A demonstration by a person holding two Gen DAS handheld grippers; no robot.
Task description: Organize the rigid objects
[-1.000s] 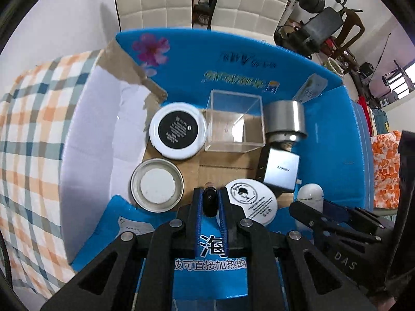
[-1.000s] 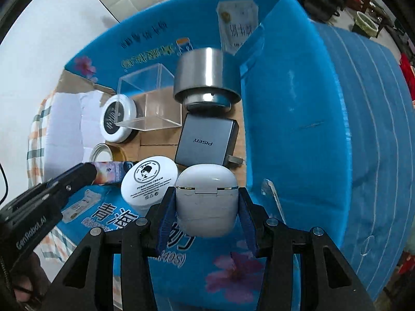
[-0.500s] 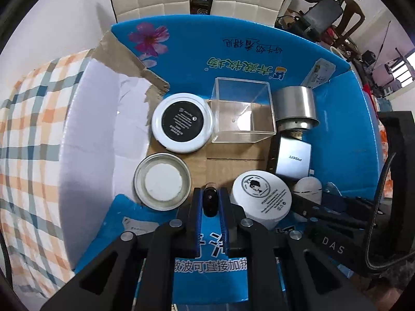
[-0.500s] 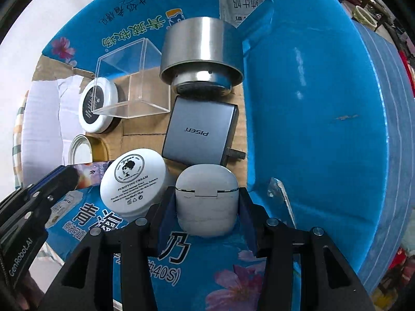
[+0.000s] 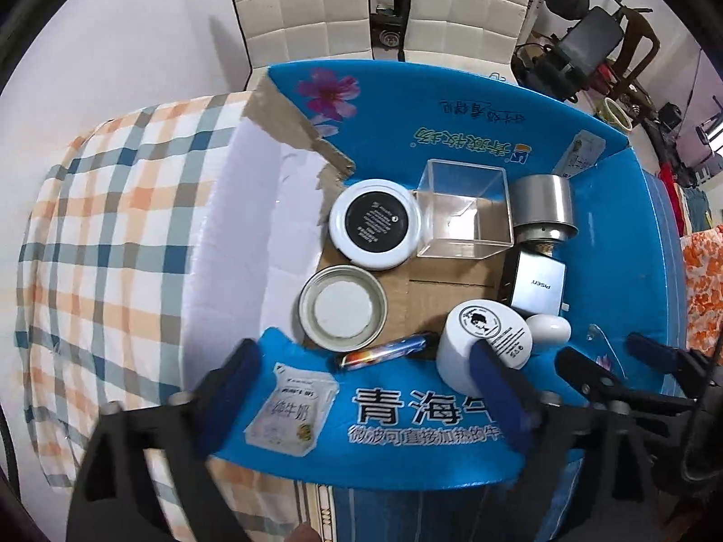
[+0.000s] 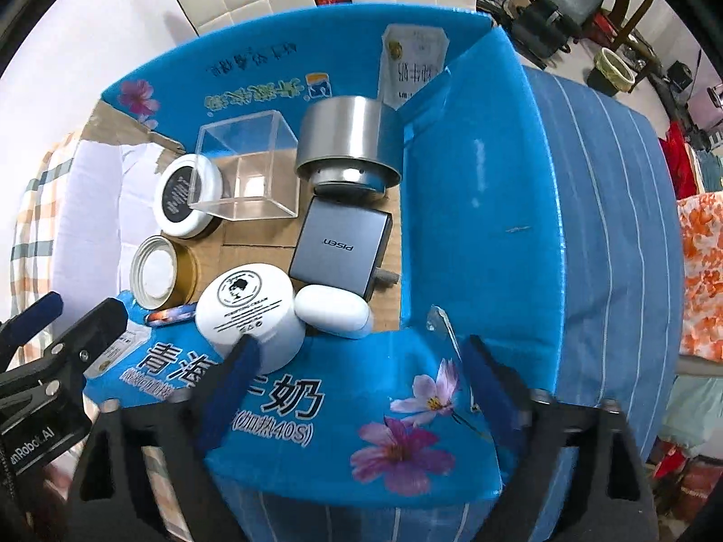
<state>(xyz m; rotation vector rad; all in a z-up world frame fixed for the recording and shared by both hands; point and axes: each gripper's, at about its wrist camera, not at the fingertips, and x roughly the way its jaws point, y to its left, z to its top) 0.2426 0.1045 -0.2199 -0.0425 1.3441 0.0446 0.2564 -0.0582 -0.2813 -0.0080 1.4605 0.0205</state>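
Both grippers over an open blue cardboard box [image 5: 452, 135], pointing down into it. Left gripper [image 5: 361, 388] with jaws opening, wide apart, nothing pressed between the pads; a slim patterned tube [image 5: 384, 352] lying free on the box floor just beyond the near flap, between the round tin and the white cream jar. Right gripper [image 6: 357, 370] likewise opening, pads clear of everything; white earbud case [image 6: 332, 309] lying loose on the box floor at the near right corner, touching the white cream jar [image 6: 248, 311] on its left and just in front of the grey PISEN charger [image 6: 339, 248]. Behind the charger, against the box's right wall, a steel cylinder [image 6: 348, 144]. Left of the cylinder along the box's far wall, a clear plastic cube [image 6: 248, 171], then a white jar with a black label [image 6: 185, 194] overlapped by the cube in the right wrist view. In front of that jar, near the box's left side, an open round tin [image 6: 158, 271] with a pale inside. Box resting on a plaid cloth [image 5: 113, 226], with white padded chairs [image 5: 307, 4] beyond the box's far flap. Left gripper's dark fingers [image 6: 95, 320] visible at the box's near left corner in the right wrist view
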